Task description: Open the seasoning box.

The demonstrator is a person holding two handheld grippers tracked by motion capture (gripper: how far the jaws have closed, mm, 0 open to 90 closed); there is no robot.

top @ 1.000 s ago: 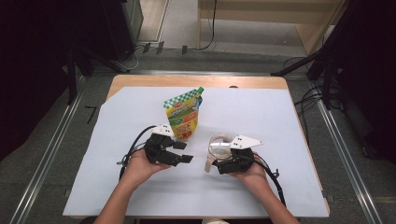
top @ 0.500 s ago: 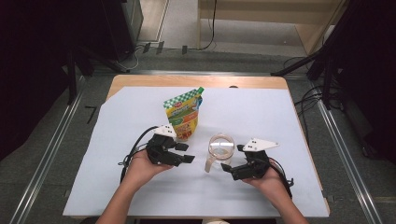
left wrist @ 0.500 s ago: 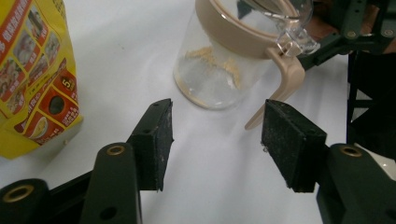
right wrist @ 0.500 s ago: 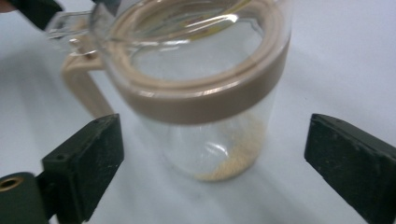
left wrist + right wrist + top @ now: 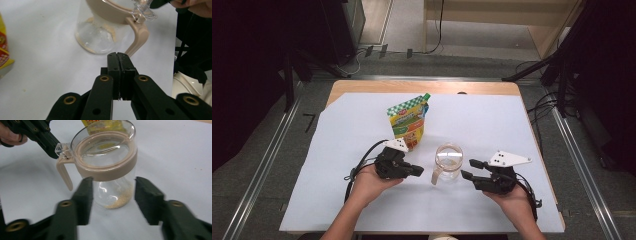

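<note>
Clear jar waits between two hand-held grippers, pouch untouched

The clear jar (image 5: pixel 448 161) with a tan collar and handle stands on the white table (image 5: pixel 522 120), a little powder in its bottom. The left hand-held gripper (image 5: pixel 418 171) has just closed its jaws on nothing; the right hand-held gripper (image 5: pixel 469 169), jaws partly narrowed and just closing, grips nothing yet. The seasoning pouch (image 5: pixel 408 121) stands upright behind the jar, so filling looks hardly begun.
</note>
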